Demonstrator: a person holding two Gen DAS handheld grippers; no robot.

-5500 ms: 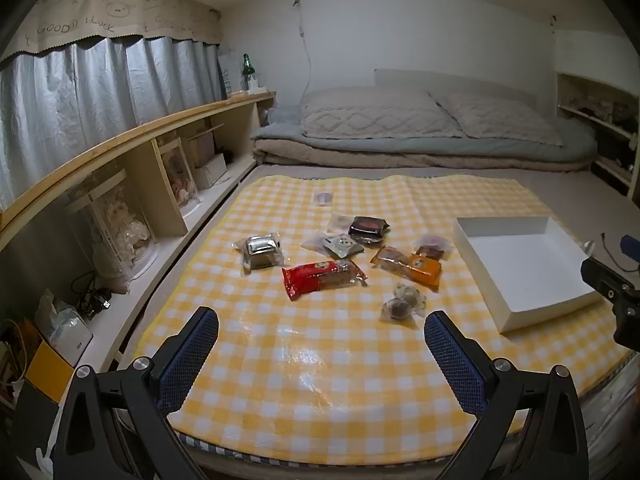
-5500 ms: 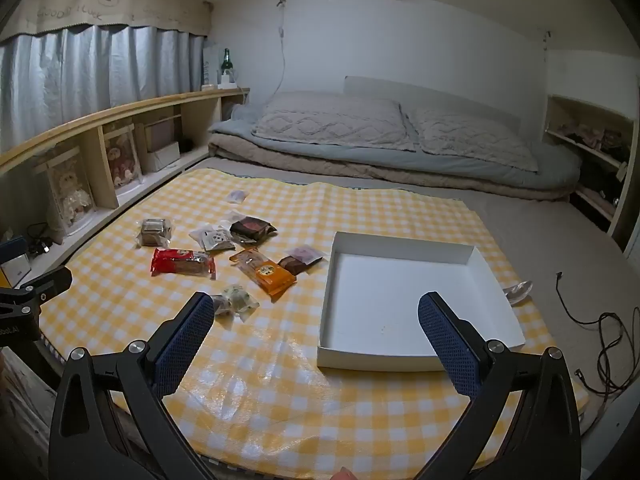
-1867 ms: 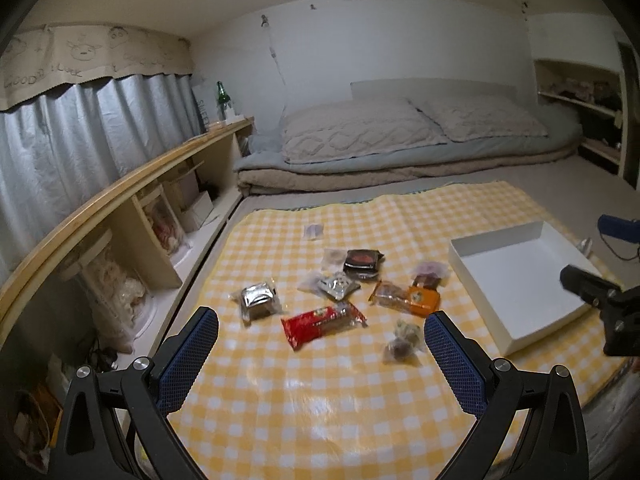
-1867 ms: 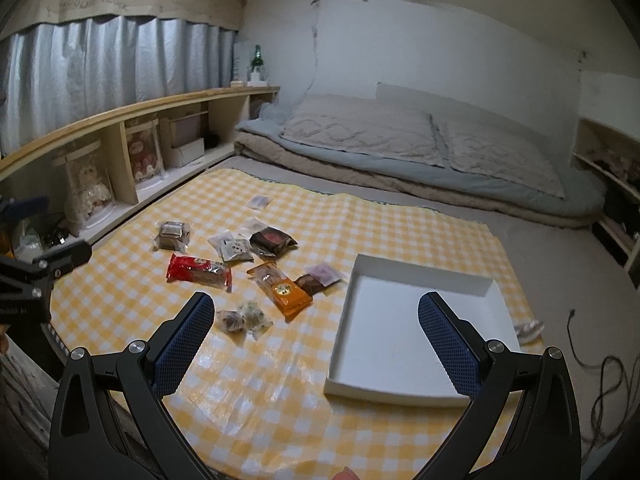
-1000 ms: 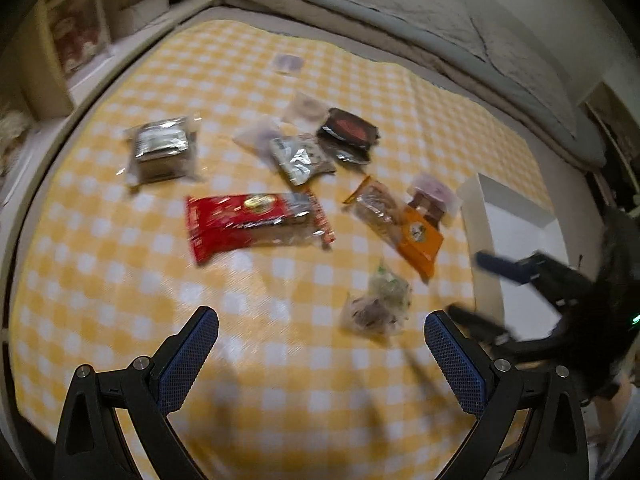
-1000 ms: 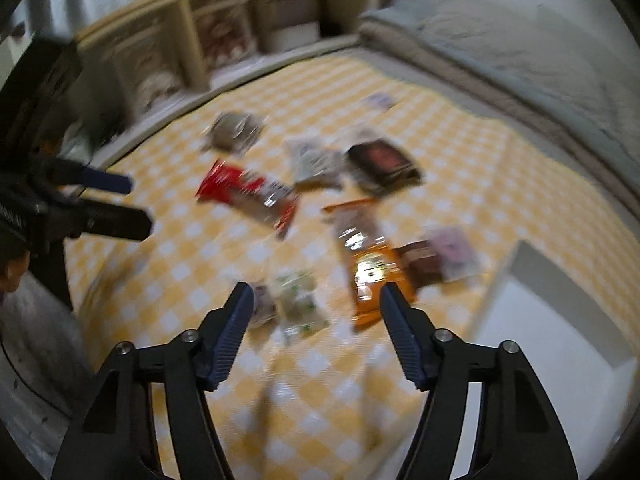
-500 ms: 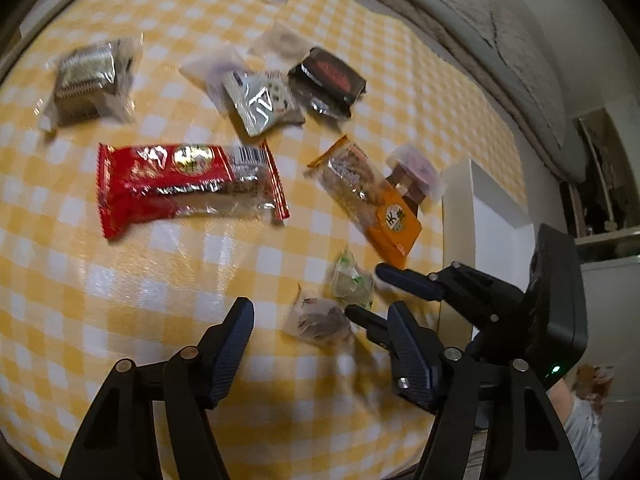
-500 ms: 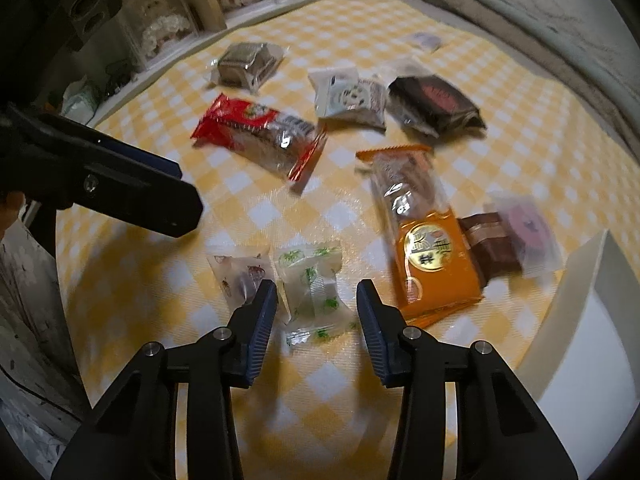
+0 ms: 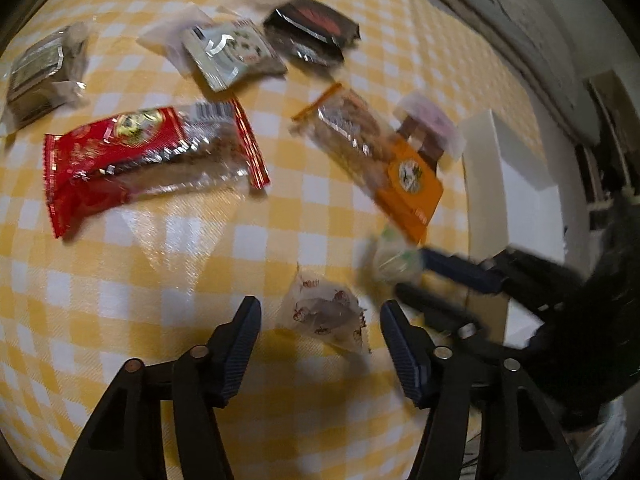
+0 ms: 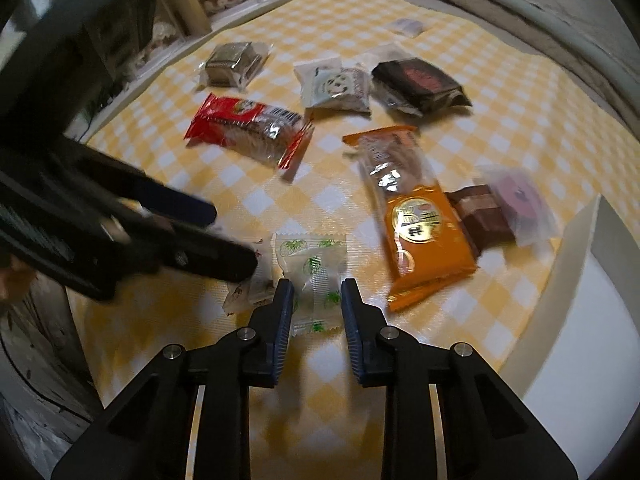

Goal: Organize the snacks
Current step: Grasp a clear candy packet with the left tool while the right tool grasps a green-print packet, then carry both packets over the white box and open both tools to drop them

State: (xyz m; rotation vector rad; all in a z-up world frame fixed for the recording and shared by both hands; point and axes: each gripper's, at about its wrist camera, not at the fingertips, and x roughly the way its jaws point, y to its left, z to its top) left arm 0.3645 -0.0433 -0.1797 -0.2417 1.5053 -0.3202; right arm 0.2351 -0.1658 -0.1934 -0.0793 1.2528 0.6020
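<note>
Right gripper (image 10: 314, 298) half-closed, straddling green-print candy (image 10: 314, 268) — candy dead ahead at 12 o'clock, long axis along fingers. Left gripper (image 9: 320, 332) open wide, red-print candy (image 9: 326, 314) between its tips.

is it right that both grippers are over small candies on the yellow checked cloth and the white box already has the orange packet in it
Not quite: the orange packet lies on the cloth beside the white box, as the right wrist view shows. Left gripper and right gripper do straddle small candies.

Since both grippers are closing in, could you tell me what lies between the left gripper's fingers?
The left wrist view shows a small clear candy wrapper with red print lying on the yellow checked cloth between the left gripper's open fingers.
</note>
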